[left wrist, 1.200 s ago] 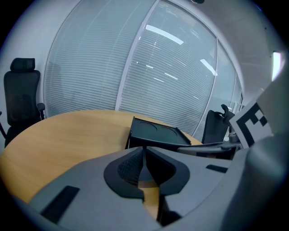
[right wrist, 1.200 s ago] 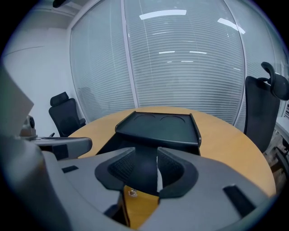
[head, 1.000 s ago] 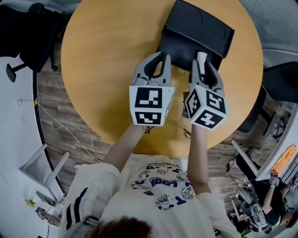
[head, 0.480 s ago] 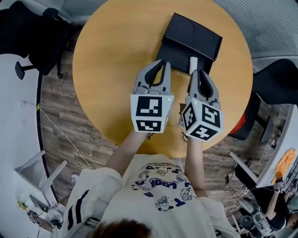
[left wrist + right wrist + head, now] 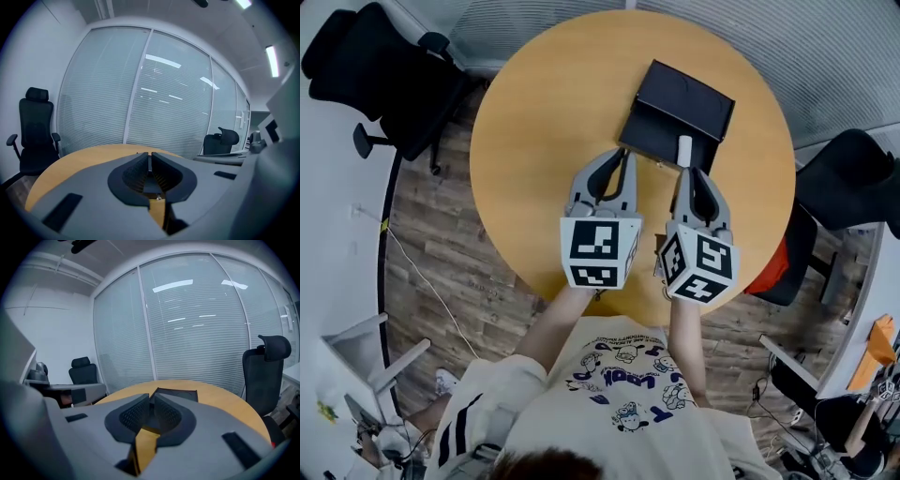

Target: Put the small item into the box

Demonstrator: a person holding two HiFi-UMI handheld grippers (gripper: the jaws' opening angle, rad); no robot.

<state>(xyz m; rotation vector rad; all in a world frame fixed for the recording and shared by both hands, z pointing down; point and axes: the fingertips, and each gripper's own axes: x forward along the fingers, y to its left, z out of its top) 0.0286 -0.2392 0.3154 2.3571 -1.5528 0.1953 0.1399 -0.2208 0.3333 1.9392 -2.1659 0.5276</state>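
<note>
A black box [image 5: 686, 94] lies open on the far side of the round wooden table [image 5: 534, 141]. A small white item [image 5: 684, 150] sits at the box's front edge. My right gripper [image 5: 688, 171] points at it, its tips right at the item's near end. Its jaws are closing to a thin slit. In the right gripper view nothing white shows between the right gripper's [image 5: 152, 398] jaws, only the box [image 5: 176, 394] beyond. My left gripper [image 5: 623, 155] is beside it on the left, shut and empty, and the left gripper [image 5: 150, 157] shows its jaws together.
A black office chair [image 5: 403, 84] stands off the table's far left and another chair [image 5: 848, 178] at the right, with something red [image 5: 773, 267] beside it. The table's near edge [image 5: 609, 305] runs under my forearms. Glass walls with blinds ring the room.
The right jaws have gone from wide apart to nearly together at the white item. The head view has pulled back, so the table looks smaller. Both grippers stay in front of the box.
</note>
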